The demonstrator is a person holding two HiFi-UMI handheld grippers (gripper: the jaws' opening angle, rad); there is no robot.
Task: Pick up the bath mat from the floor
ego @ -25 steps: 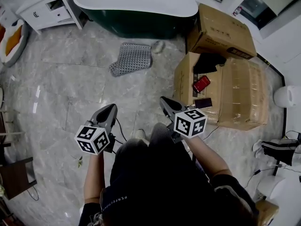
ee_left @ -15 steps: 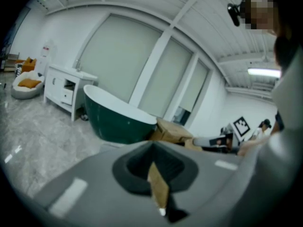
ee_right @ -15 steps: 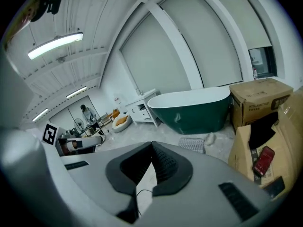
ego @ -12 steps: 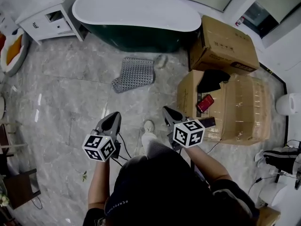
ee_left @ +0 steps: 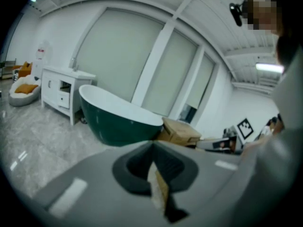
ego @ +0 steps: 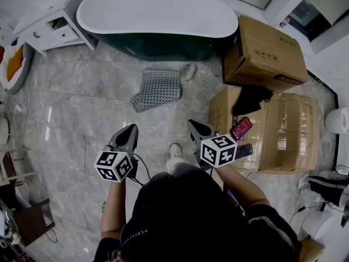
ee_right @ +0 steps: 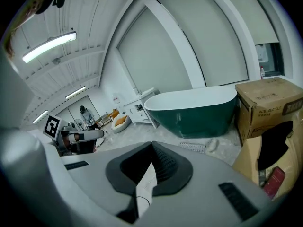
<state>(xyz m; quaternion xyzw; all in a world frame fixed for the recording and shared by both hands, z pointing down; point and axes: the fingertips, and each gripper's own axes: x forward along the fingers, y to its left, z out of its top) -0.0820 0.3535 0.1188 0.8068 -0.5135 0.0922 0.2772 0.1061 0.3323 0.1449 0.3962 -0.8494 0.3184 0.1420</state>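
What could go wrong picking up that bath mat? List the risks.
1. The bath mat lies flat on the glossy floor; the jaws may slide off rather than pinch an edge.
2. The left gripper and right gripper are both shut, so either may push the mat unless opened first.
3. A pale object lies close by its corner and might get snagged.

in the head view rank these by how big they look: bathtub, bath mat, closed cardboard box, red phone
1. bathtub
2. closed cardboard box, though its top sits nearer the camera, which flatters it
3. bath mat
4. red phone
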